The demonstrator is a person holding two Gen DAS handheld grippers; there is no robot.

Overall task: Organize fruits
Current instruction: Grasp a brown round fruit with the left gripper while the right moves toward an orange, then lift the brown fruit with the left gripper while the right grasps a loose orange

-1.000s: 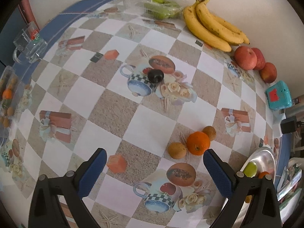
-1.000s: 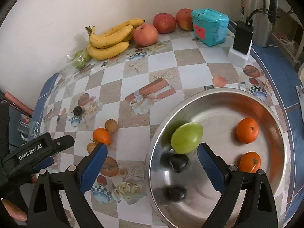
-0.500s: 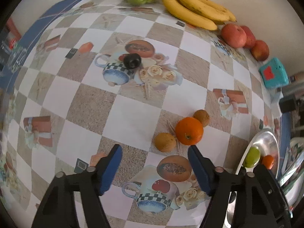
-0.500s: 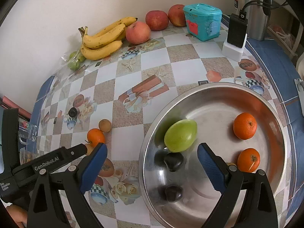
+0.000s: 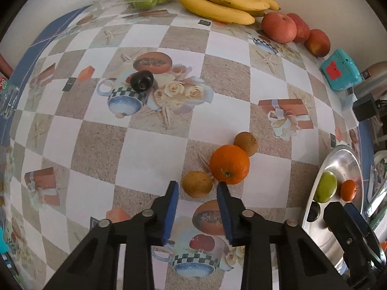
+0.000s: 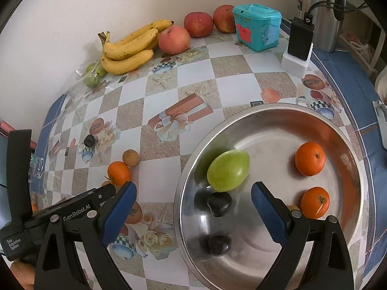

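Five fruits already sit in the round steel bowl [image 6: 343, 130]. The left tongs [image 5: 197, 192], closing, straddle a small brown fruit [image 5: 197, 184] unpinched; the right tongs [image 6: 193, 193] hang spread.

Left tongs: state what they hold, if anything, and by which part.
Nothing. The left tongs have just been closing, but their pads stop short of the small brown fruit ahead; only tablecloth shows between them.

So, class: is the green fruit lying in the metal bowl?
Yes, the green fruit lies inside the metal bowl, beside two dark fruits.

3 oranges [image 6: 310, 158], 3 apples [image 6: 174, 39], 3 plums [image 6: 219, 206], 4 bananas [image 6: 128, 48].
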